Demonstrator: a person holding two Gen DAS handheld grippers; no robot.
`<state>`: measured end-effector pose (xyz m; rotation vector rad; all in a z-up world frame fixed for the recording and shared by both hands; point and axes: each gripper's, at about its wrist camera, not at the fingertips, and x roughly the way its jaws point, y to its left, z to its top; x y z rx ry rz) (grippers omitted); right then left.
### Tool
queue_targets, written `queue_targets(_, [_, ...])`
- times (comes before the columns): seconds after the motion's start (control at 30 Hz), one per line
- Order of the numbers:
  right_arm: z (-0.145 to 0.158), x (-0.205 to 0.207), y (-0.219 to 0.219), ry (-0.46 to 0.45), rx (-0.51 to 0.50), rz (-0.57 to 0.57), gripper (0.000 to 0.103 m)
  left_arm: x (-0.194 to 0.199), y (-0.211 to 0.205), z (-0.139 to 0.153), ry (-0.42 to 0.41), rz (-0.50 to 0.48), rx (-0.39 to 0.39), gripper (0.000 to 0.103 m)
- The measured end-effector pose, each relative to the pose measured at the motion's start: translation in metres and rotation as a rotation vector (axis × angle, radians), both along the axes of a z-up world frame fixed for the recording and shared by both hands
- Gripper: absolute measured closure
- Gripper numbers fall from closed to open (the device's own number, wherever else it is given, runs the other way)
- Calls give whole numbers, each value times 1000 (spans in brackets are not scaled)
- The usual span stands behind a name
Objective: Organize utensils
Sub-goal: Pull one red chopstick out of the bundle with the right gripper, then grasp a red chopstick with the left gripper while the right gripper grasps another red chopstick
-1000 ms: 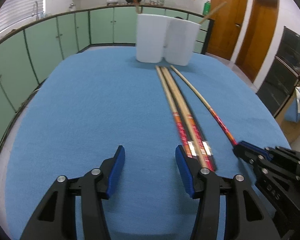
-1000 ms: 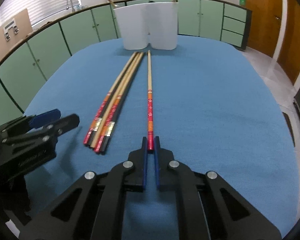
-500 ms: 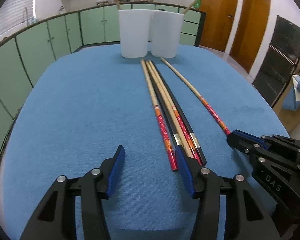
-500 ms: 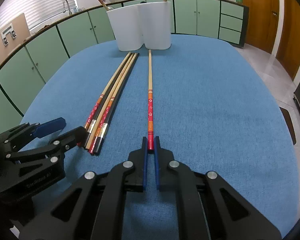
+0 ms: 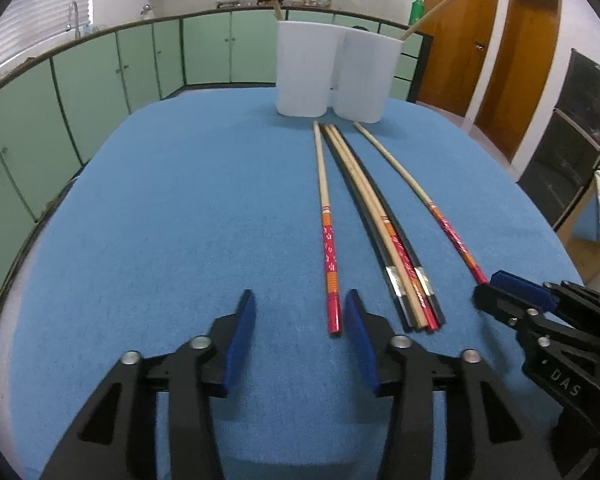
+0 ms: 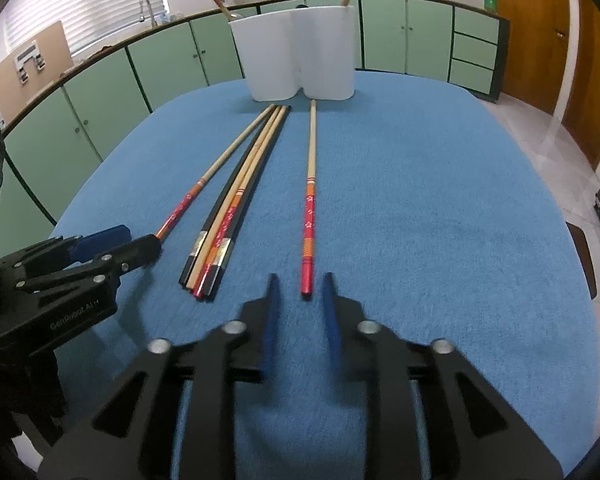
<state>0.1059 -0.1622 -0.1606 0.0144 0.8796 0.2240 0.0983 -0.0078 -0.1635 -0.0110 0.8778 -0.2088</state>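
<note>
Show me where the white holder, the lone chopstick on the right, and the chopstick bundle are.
white holder [image 6: 300,56], right wrist view, front wall.
lone chopstick [image 6: 309,216], right wrist view, red patterned part.
bundle [image 6: 228,216], right wrist view, middle of the sticks.

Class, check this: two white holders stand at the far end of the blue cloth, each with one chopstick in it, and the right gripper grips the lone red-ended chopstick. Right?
Not quite. The right gripper is opening; its fingers stand clear of the lone red-ended chopstick, which lies free on the blue cloth, as the right wrist view shows. The rest holds.

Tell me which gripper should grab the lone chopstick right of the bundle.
Right gripper: its opening jaws straddle the red end of the lone chopstick. The left gripper sits across the bundle.
</note>
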Motion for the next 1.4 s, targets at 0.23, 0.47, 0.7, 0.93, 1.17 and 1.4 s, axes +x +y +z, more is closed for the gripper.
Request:
queue_targets(0.23, [0, -3, -3, 1, 0, -7, 72, -5, -3, 1, -2, -19, 11, 51])
queue_targets(0.47, [-1, -4, -6, 8, 14, -6, 73, -4, -8, -1, 0, -24, 43, 51])
queue_targets(0.7, [-3, 3, -2, 10, -14, -14, 81, 0, -12, -1, 0, -25, 47, 69])
queue_targets(0.93, [-3, 4, -2, 7, -21, -8, 98, 0, -24, -2, -5, -53, 79, 97])
queue_targets(1.17, [21, -5, -11, -61, 4, 6, 98, -5, -17, 16, -39, -40, 57, 97])
queue_targets(1.4, [69, -11, -19, -172, 22, 16, 98, -20, -4, 78, -185, -36, 39, 97])
